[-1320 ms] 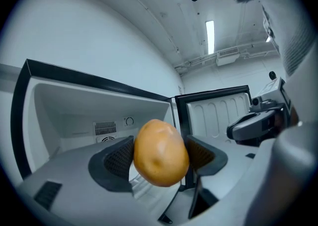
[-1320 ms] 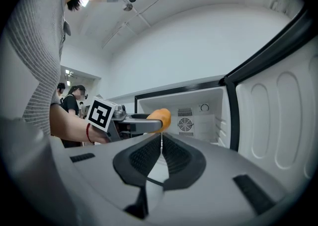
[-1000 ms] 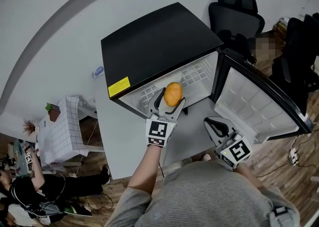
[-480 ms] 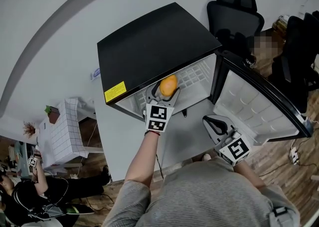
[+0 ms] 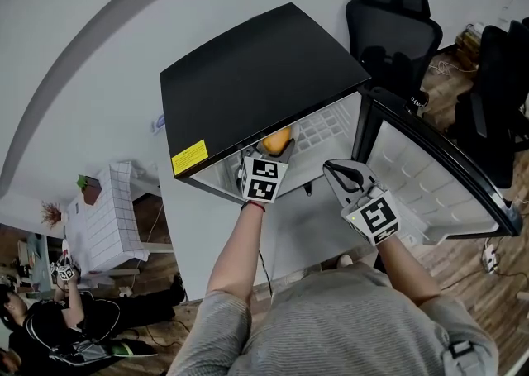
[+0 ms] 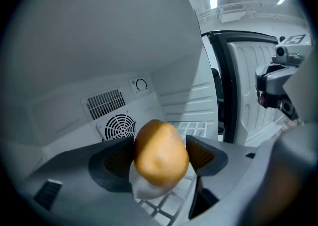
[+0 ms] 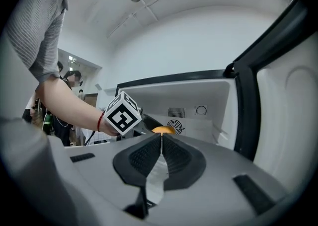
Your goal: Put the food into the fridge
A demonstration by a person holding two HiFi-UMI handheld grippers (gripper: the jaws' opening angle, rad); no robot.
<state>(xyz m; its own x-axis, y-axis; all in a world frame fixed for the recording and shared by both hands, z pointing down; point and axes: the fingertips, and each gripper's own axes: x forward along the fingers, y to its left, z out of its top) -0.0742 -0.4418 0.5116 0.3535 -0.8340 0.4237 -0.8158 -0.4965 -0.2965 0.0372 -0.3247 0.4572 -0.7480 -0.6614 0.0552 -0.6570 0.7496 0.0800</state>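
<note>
My left gripper (image 5: 266, 154) is shut on an orange fruit (image 5: 276, 140) and reaches inside the open black mini fridge (image 5: 256, 77). In the left gripper view the fruit (image 6: 160, 152) sits between both jaws (image 6: 161, 158), over the white wire shelf (image 6: 194, 129), with the fan grille (image 6: 117, 125) on the back wall behind it. My right gripper (image 5: 340, 173) is shut with nothing in it and hangs in front of the fridge opening, beside the open door (image 5: 430, 176). From the right gripper view (image 7: 161, 143) the fruit (image 7: 162, 130) peeks over the shut jaws.
The fridge stands on a white table (image 5: 198, 226). A black office chair (image 5: 395, 15) is behind the fridge on the right. A small white grid-patterned stand (image 5: 103, 217) sits at the left, and a seated person (image 5: 50, 325) is low at the far left.
The left gripper has carried the fruit further into the fridge, under its top edge. The right gripper has risen and moved left toward the fridge opening.
</note>
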